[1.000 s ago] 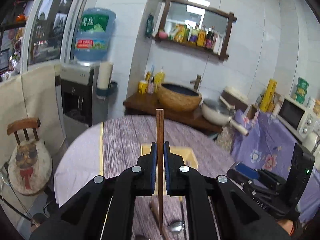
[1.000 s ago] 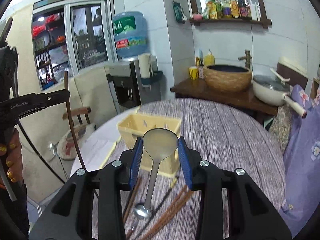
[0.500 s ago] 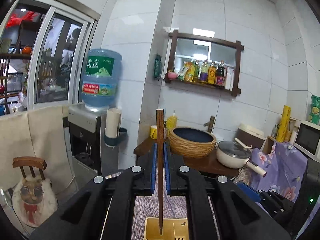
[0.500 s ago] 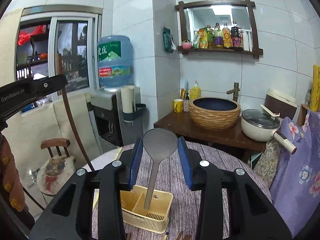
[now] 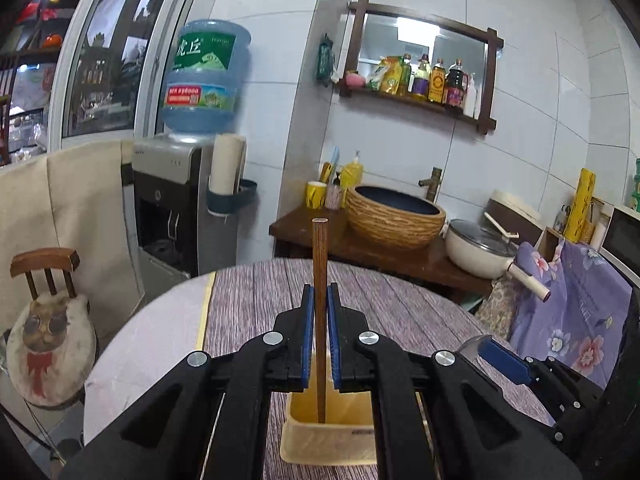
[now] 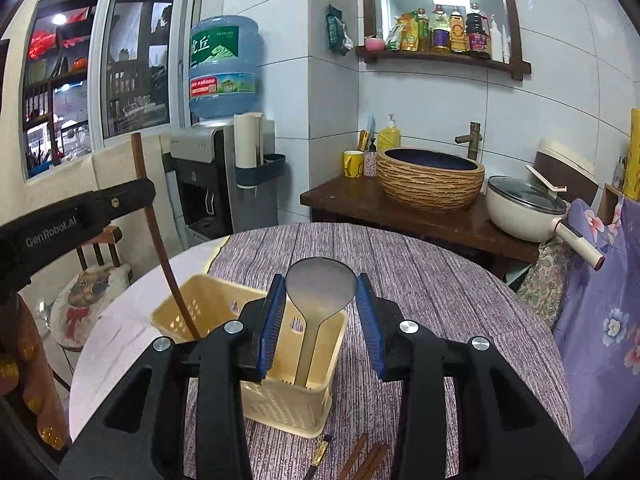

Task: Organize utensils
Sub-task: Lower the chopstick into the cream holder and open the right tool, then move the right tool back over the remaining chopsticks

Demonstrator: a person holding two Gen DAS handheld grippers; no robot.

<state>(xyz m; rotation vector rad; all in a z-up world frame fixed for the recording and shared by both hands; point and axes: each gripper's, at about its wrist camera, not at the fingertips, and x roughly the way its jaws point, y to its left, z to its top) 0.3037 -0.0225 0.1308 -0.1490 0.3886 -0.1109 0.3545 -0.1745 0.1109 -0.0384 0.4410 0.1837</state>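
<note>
My left gripper (image 5: 320, 316) is shut on a brown wooden chopstick (image 5: 320, 280), held upright with its lower end inside the yellow plastic utensil basket (image 5: 332, 440). My right gripper (image 6: 321, 312) is shut on a metal spoon (image 6: 320, 292), bowl up, with its handle down in the right compartment of the basket (image 6: 288, 400). In the right wrist view the left gripper (image 6: 136, 196) shows at the left, and its chopstick (image 6: 160, 248) slants into the basket's left compartment.
The basket stands on a round table with a purple striped cloth (image 6: 440, 280). Loose chopsticks (image 6: 368, 460) lie on the cloth in front of the basket. A sideboard with a woven basin (image 6: 430, 180) and a pot (image 6: 524, 208) stands behind the table. A small chair (image 5: 48, 320) is at the left.
Both grippers tipped upward and then came down over the basket. The chopstick's end and the spoon's handle now sit inside the basket's compartments.
</note>
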